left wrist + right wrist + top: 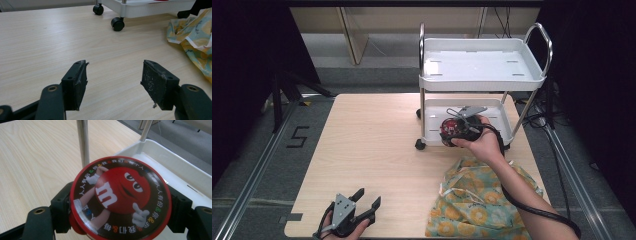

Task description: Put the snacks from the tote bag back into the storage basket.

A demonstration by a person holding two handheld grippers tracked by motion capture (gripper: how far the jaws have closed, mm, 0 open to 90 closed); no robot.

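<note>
Right now the right tool [451, 131] gripped a round red-rimmed candy tin with a red cartoon character on its lid [120, 197], jaws pressed on its sides at 9 and 3 o'clock in the right gripper view. Tin was held at the lower shelf of the small white two-tier cart with chrome posts [482, 80], near the shelf's 7 o'clock corner; whether it touched the shelf, can't tell. Cart stood at 1 o'clock on the light wooden bench [377, 150]. Left tool [364, 202] sat at 7 o'clock on the bench, jaws wide apart, nothing between them. Crumpled green-and-yellow floral cloth [472, 200] lay at 5 o'clock, under the right forearm.
</note>
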